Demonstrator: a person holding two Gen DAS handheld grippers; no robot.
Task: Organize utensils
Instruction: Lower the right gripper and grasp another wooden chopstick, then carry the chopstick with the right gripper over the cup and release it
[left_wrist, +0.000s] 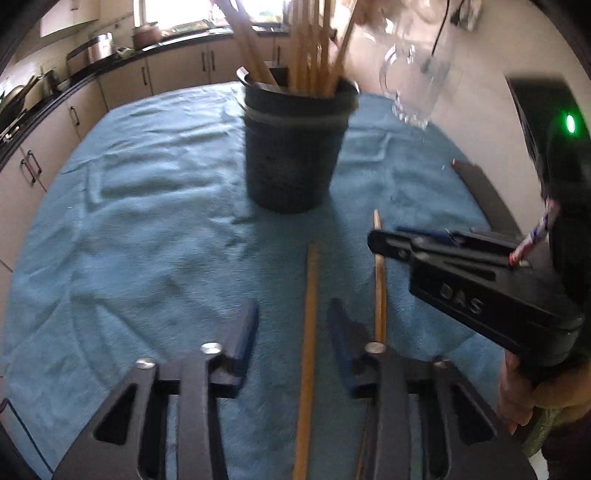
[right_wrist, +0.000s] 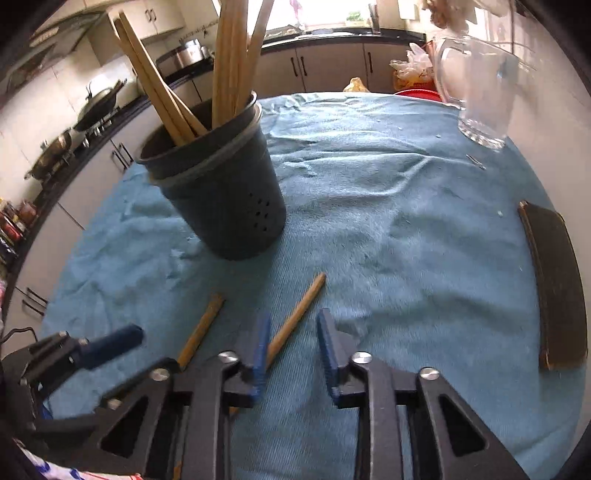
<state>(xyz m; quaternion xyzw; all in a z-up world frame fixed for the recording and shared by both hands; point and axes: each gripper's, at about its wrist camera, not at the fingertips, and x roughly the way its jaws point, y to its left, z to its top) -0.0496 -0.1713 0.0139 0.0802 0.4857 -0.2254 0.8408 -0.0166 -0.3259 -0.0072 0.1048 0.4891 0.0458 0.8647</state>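
A dark perforated holder (left_wrist: 293, 147) (right_wrist: 221, 192) stands on the blue cloth with several wooden chopsticks (left_wrist: 317, 44) (right_wrist: 232, 55) upright in it. Two loose chopsticks lie on the cloth in front of it. In the left wrist view one (left_wrist: 308, 332) lies between the open blue-padded fingers of my left gripper (left_wrist: 293, 310), the other (left_wrist: 379, 280) just right of them. My right gripper (right_wrist: 293, 321) is open and empty, with one chopstick (right_wrist: 295, 317) running under its left finger and the other (right_wrist: 201, 328) further left. The right gripper also shows in the left wrist view (left_wrist: 424, 240).
A clear glass jug (left_wrist: 417, 74) (right_wrist: 480, 85) stands at the far right of the blue cloth (left_wrist: 147, 221) (right_wrist: 406, 221). A dark flat board (right_wrist: 554, 280) (left_wrist: 484, 192) lies at the right edge. Kitchen counters with pots (right_wrist: 96, 107) run behind and to the left.
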